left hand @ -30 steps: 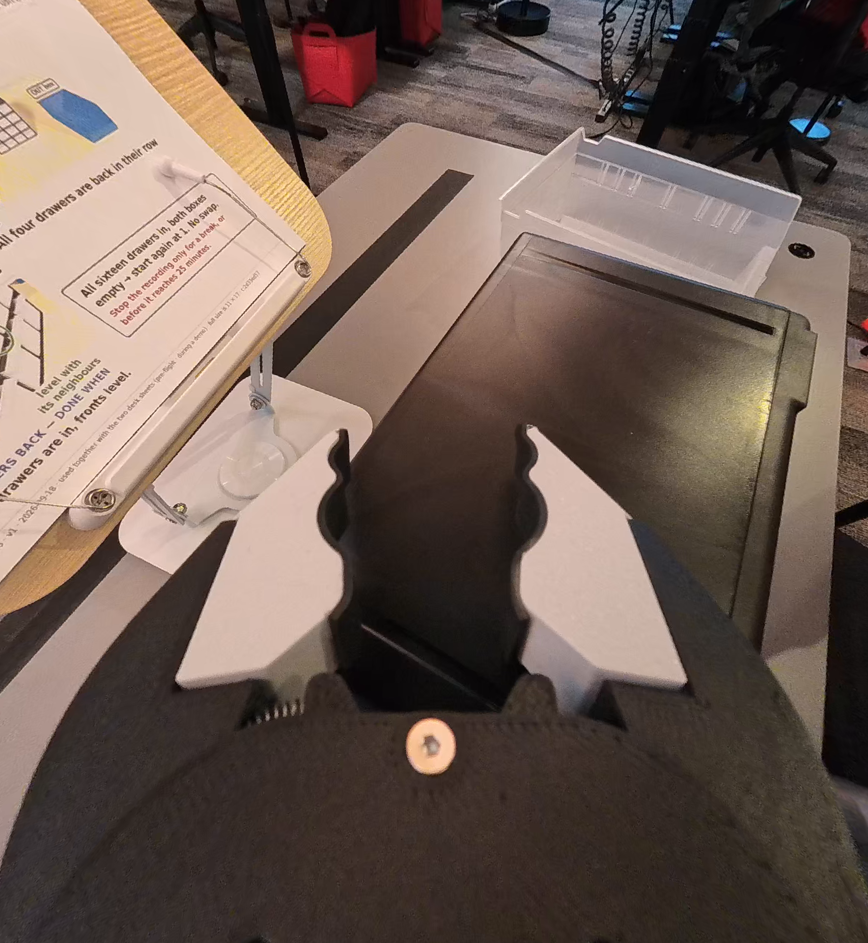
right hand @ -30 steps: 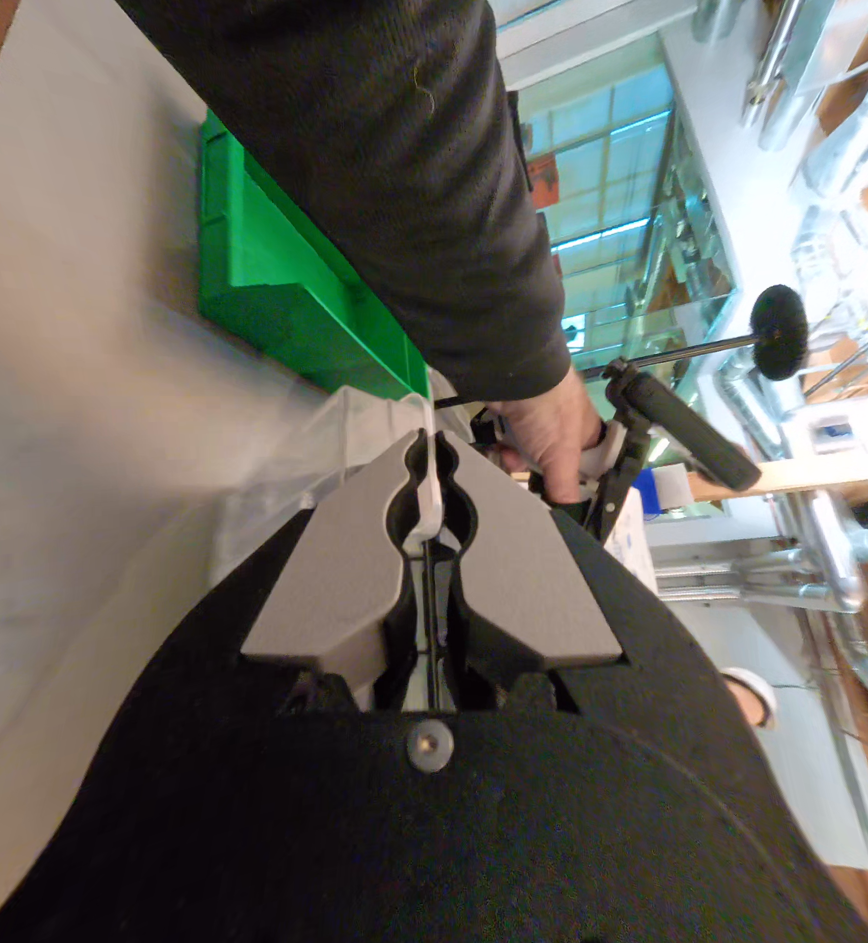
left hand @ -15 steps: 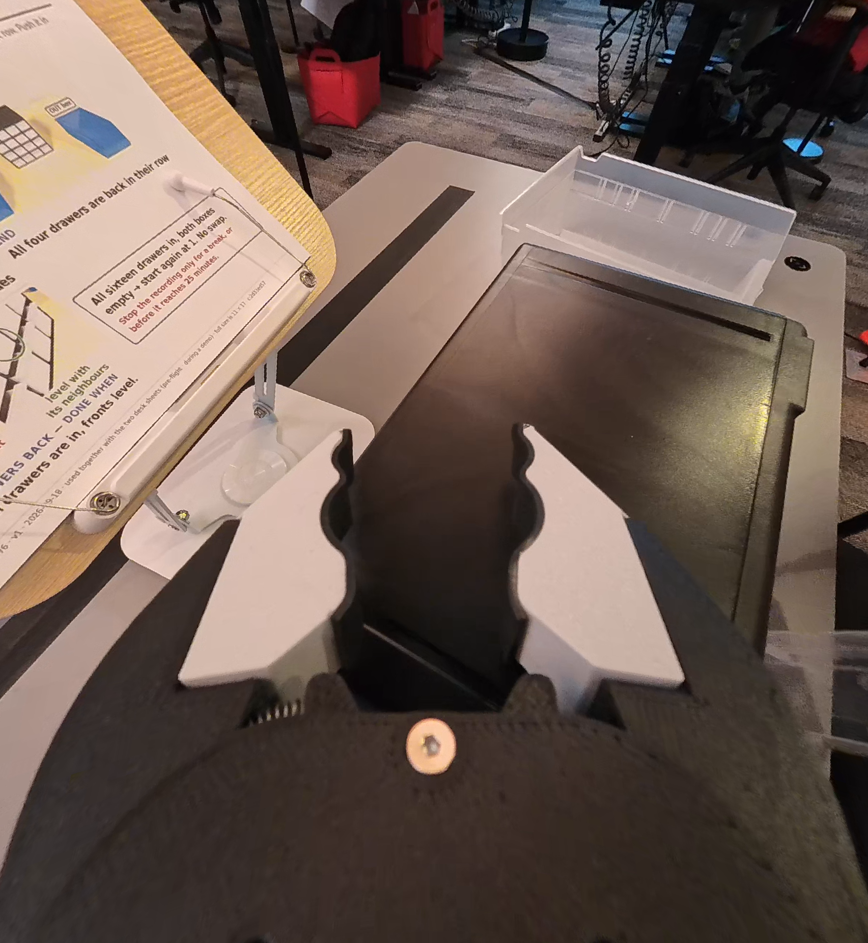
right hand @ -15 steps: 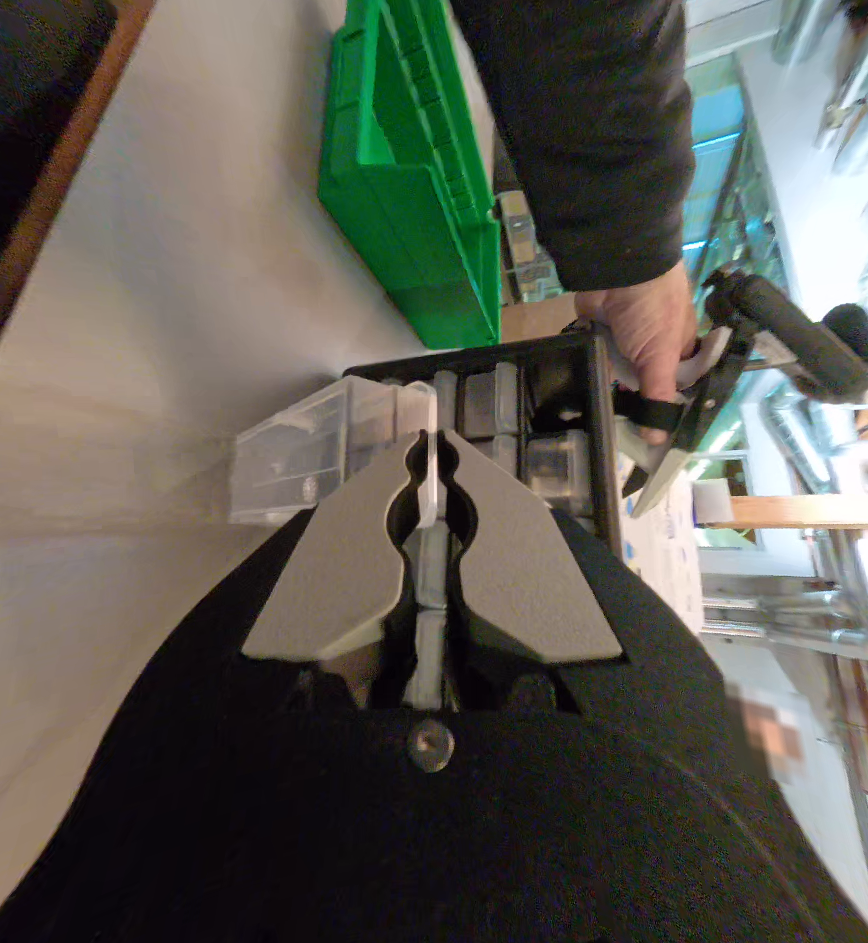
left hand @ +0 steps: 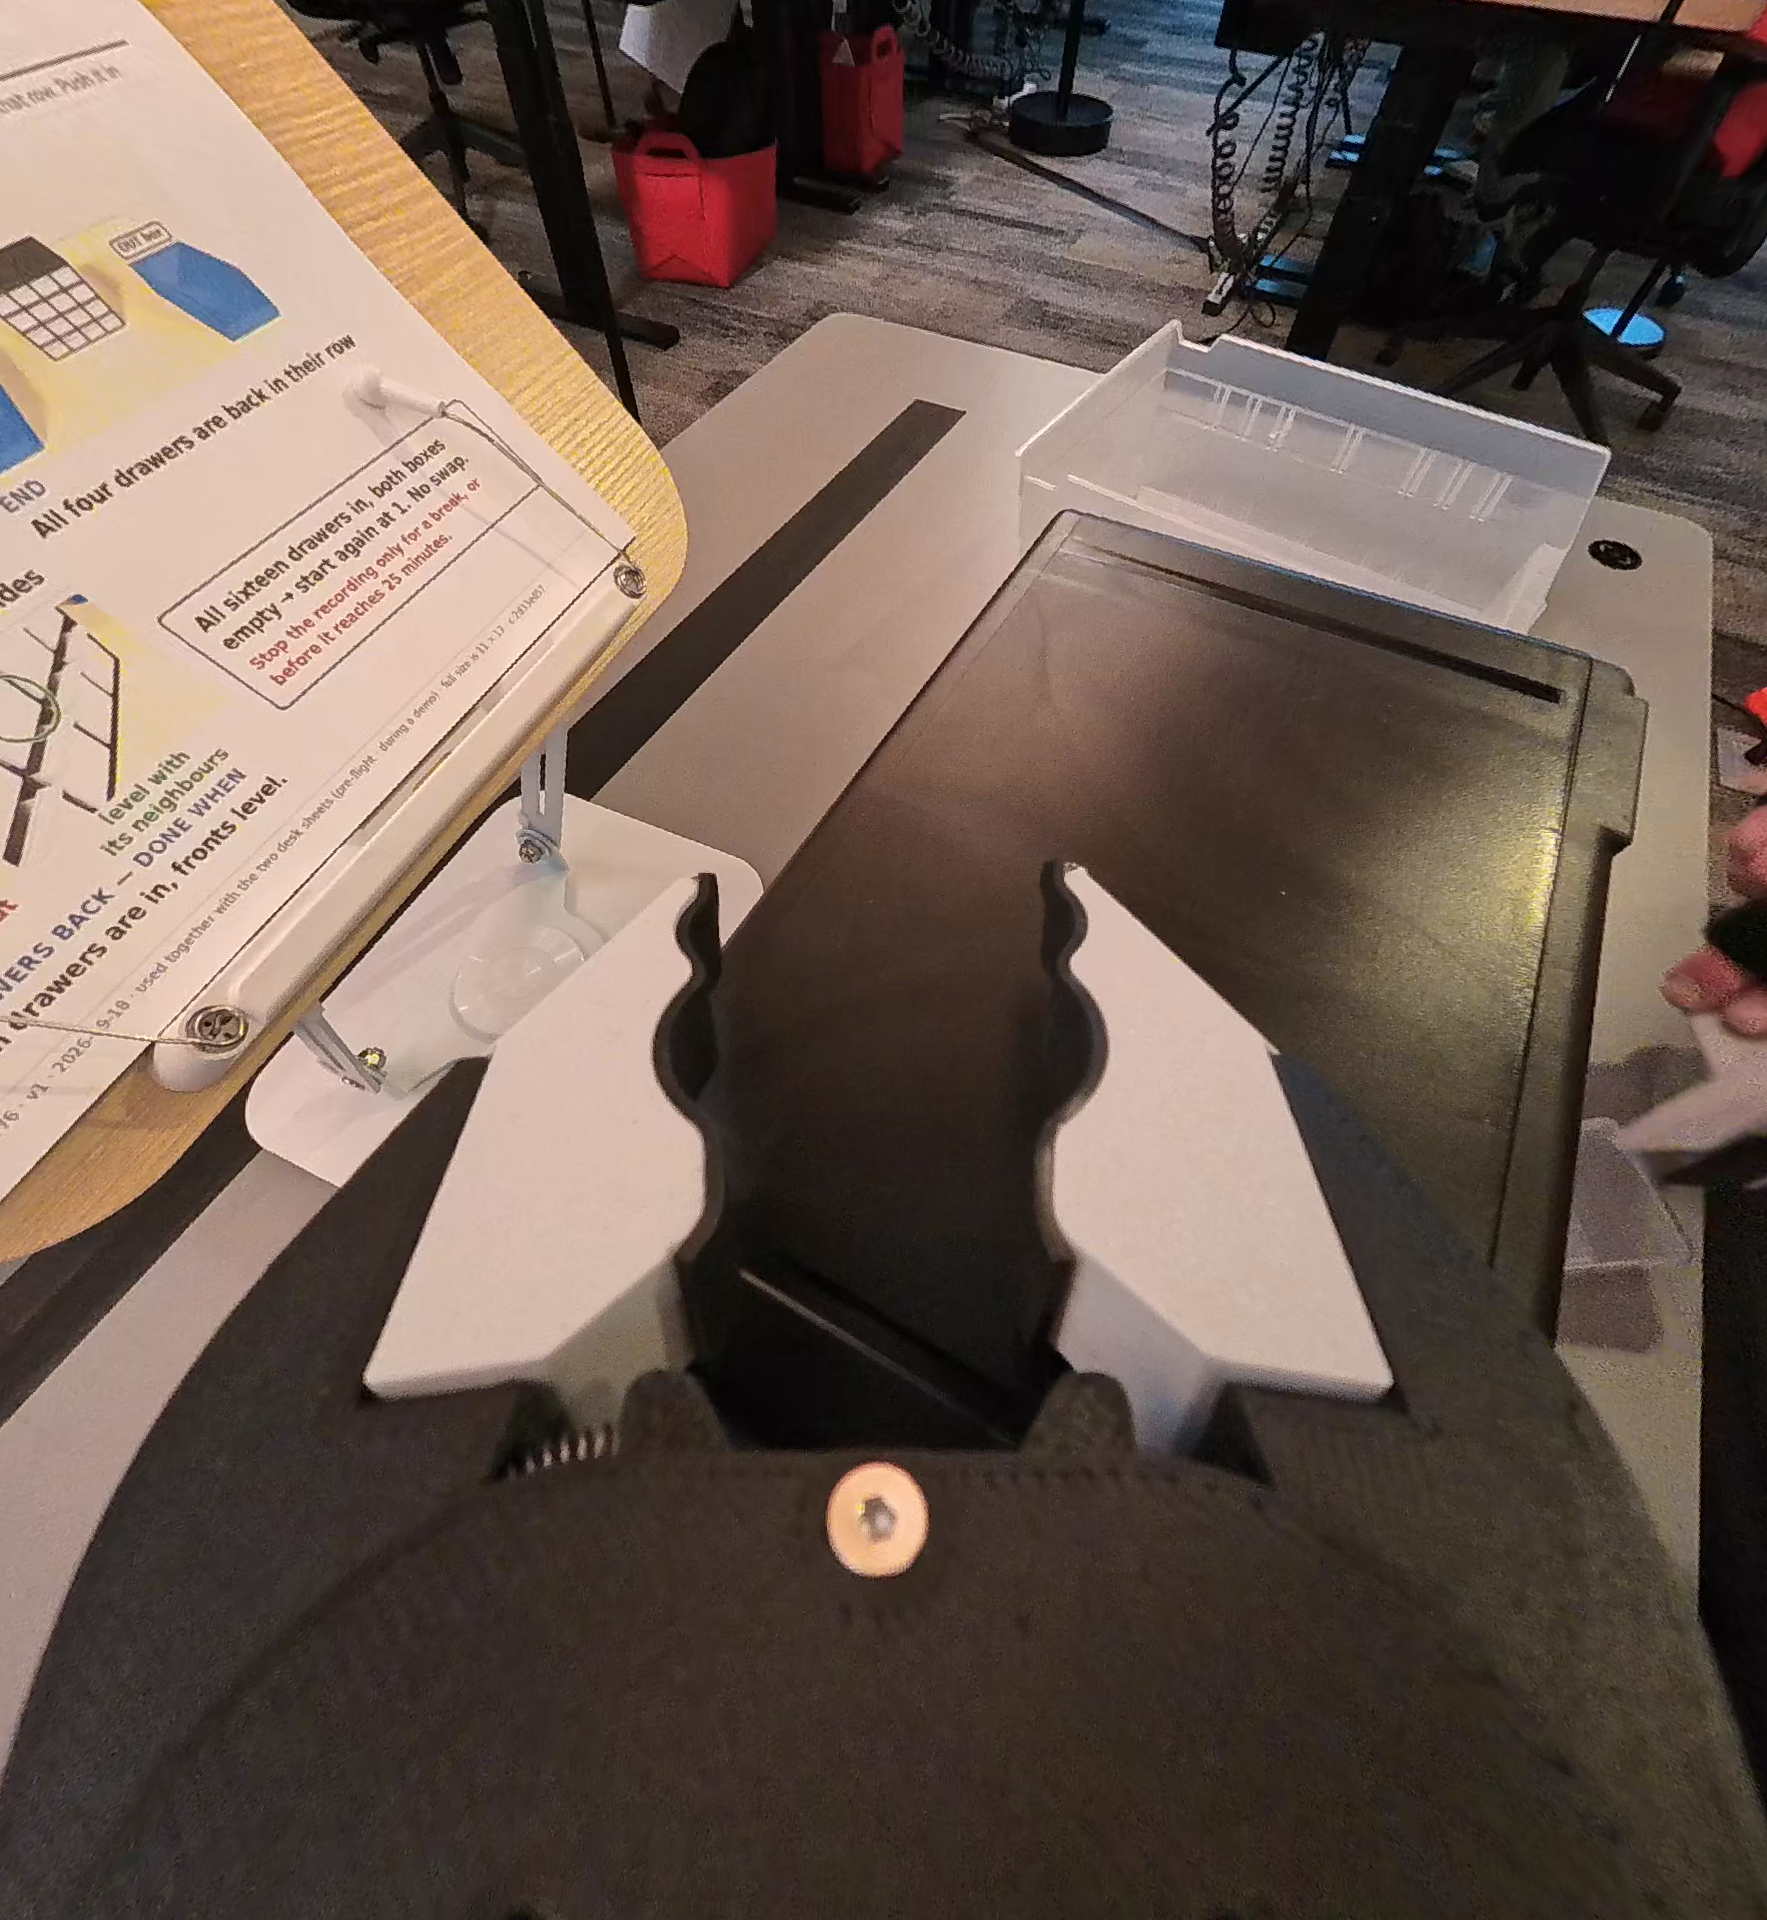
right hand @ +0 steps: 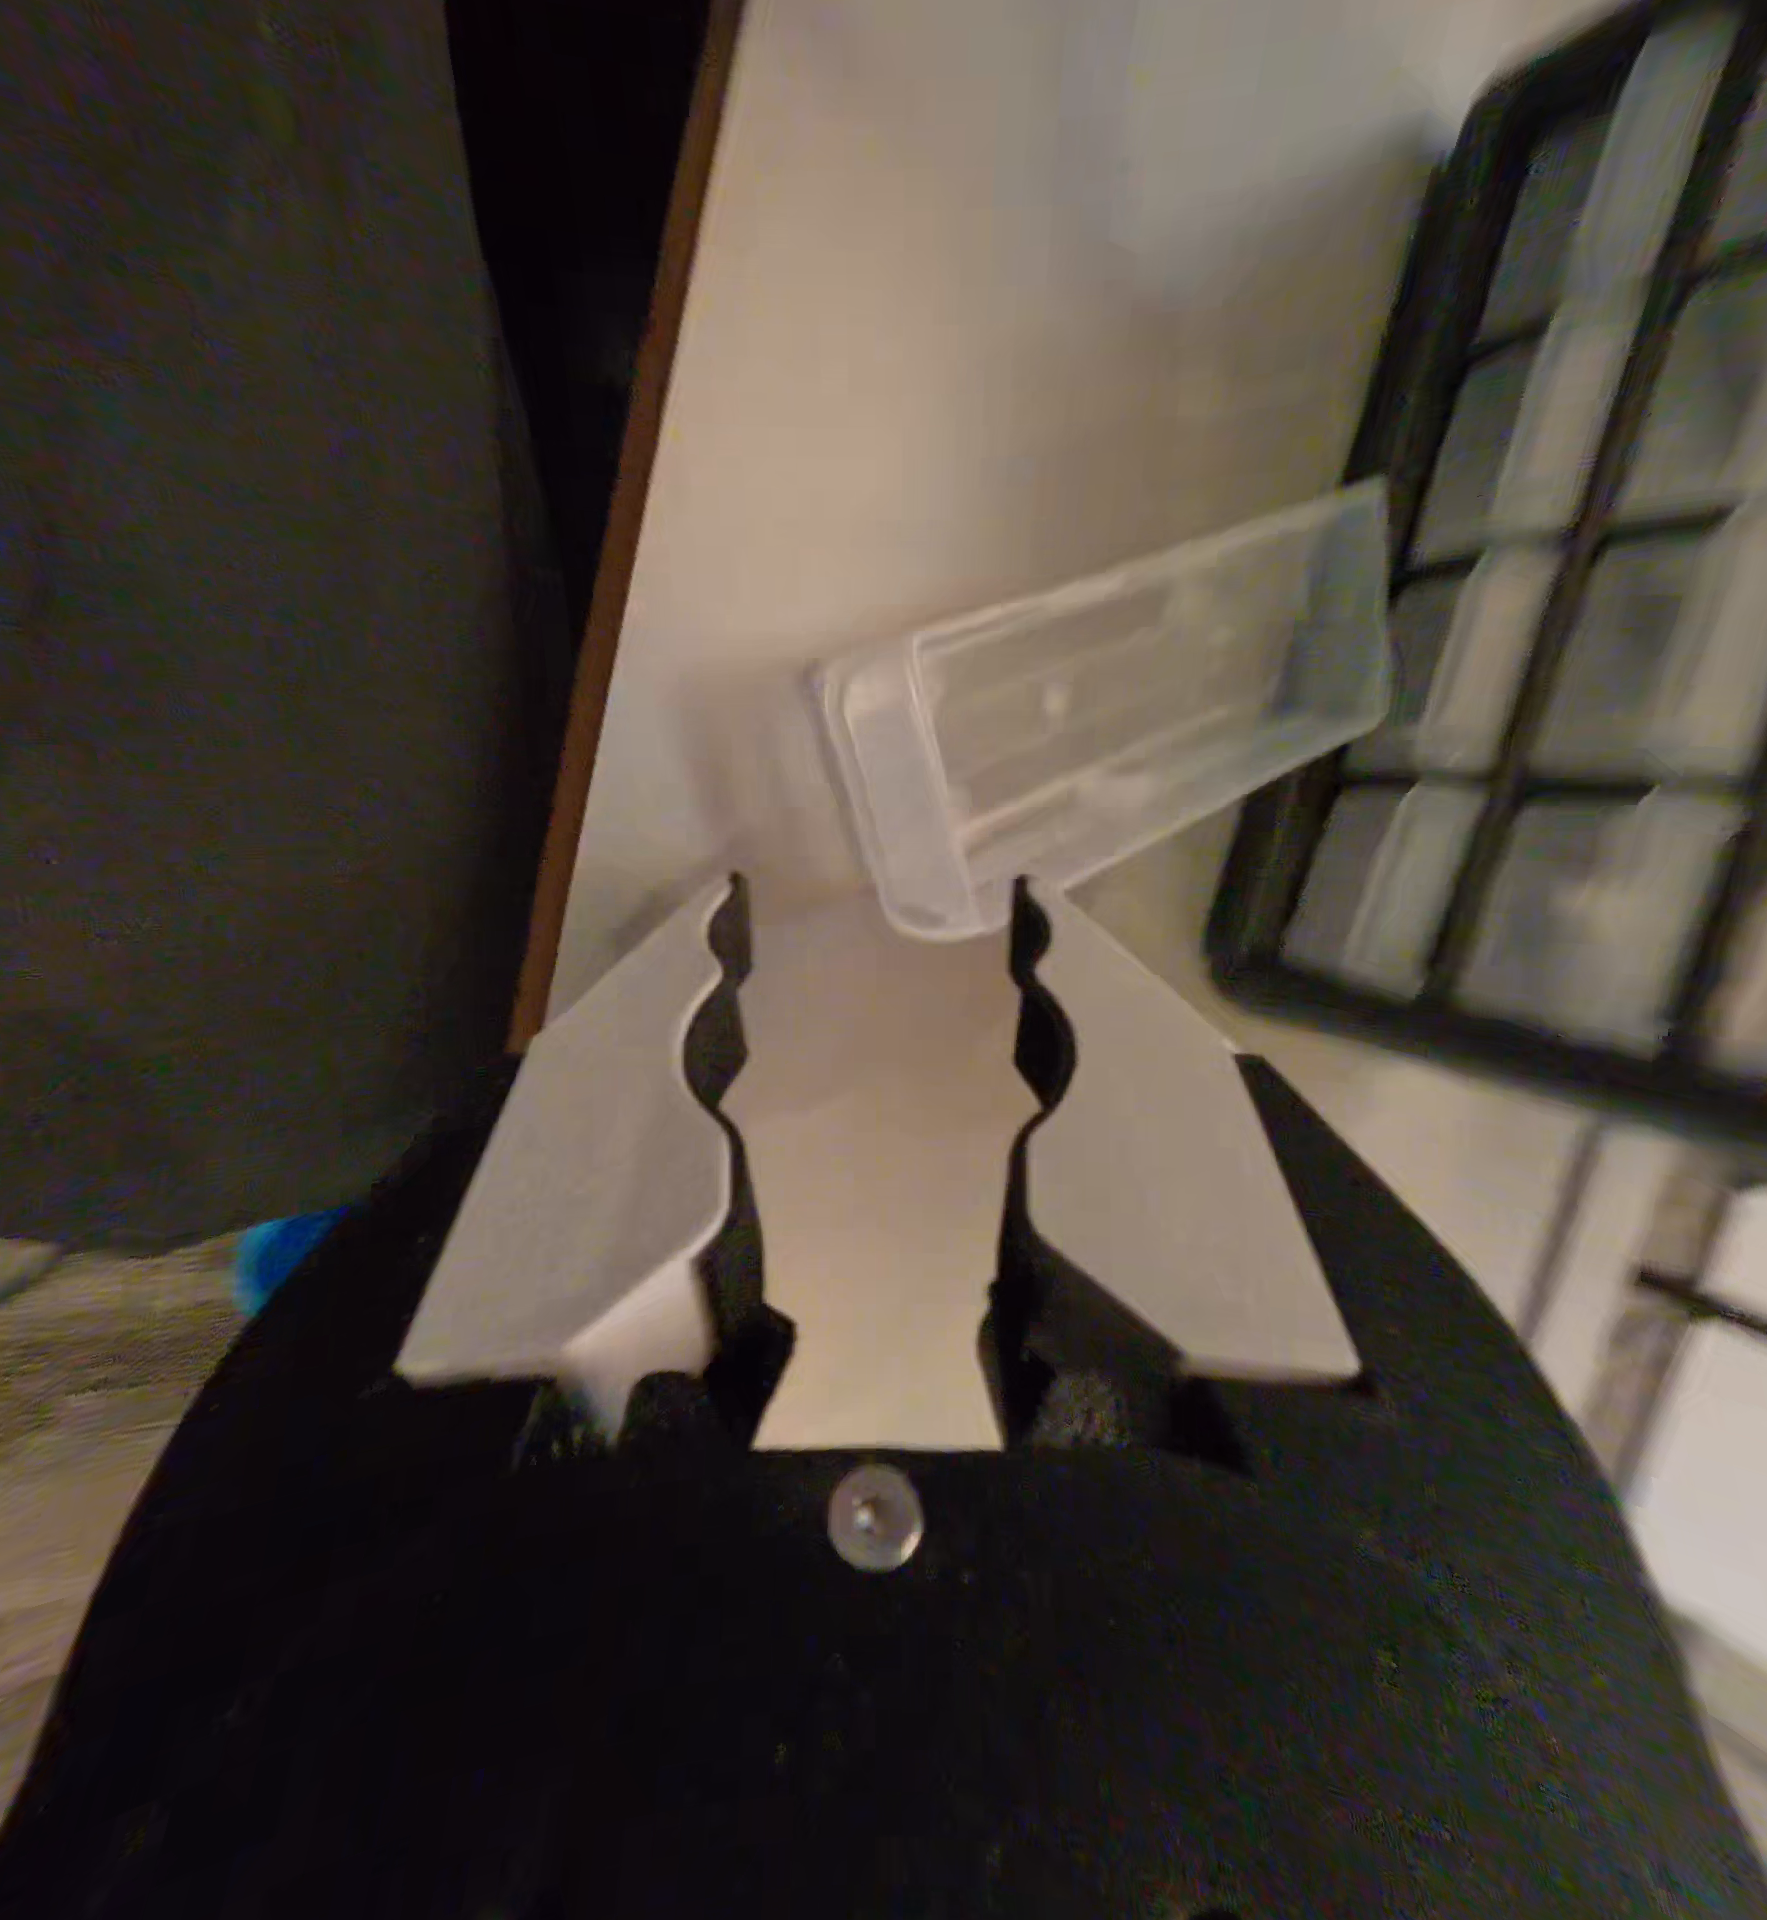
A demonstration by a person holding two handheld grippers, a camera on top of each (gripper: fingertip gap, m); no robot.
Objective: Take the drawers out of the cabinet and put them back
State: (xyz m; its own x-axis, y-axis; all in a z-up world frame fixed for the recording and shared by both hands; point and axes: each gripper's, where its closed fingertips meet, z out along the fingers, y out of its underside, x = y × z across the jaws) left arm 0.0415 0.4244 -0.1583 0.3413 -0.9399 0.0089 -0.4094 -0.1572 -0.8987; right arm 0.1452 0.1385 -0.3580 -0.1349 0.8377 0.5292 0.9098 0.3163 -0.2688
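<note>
Clear drawer [right hand: 1118,727] lying on the bench [right hand: 910,364]
Both hand-held grippers, left [left hand: 879,894] and right [right hand: 874,894], are spread wide, nothing gripped; the cabinet [right hand: 1606,644] is seen beside the drawer.

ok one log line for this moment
left hand-held gripper open over cabinet | right hand-held gripper open | clear drawer on table, beside cabinet front

We are seeing print only on the instruction sheet [left hand: 131,582], clipped to a tilted wooden board [left hand: 588,457] at the left of the left wrist view: black, green, blue and red lines beside small diagrams, plus a boxed note. We are not transcribing it. The right wrist view is showing no writing.
</note>
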